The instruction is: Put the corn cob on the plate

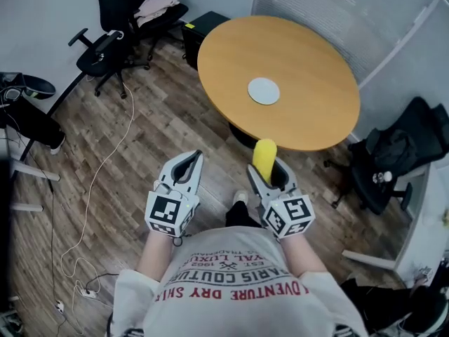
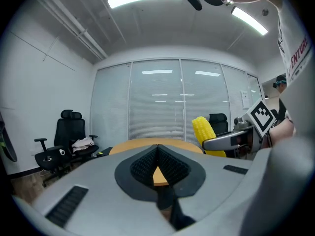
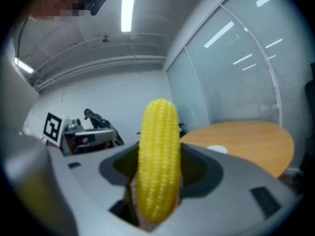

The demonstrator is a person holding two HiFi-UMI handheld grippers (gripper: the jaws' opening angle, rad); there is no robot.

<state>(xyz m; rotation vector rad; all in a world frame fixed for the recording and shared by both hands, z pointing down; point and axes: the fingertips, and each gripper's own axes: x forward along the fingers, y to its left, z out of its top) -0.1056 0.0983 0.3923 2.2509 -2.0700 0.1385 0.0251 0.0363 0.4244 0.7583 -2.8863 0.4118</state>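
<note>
A yellow corn cob (image 1: 264, 157) stands upright in my right gripper (image 1: 266, 168), which is shut on it, in front of the near edge of the round wooden table (image 1: 309, 62). In the right gripper view the corn cob (image 3: 158, 156) fills the middle between the jaws. A small pale plate (image 1: 264, 90) lies near the middle of the table, well ahead of the corn; the same plate (image 3: 216, 150) shows low at the right. My left gripper (image 1: 194, 159) is held beside the right one, shut on nothing. In the left gripper view the corn cob (image 2: 205, 131) shows to the right.
Black office chairs (image 1: 116, 41) stand at the far left, one with clothing on it. Another chair (image 1: 393, 160) with dark things stands at the right of the table. A white cable (image 1: 105, 167) runs across the wooden floor. Glass partition walls stand behind the table.
</note>
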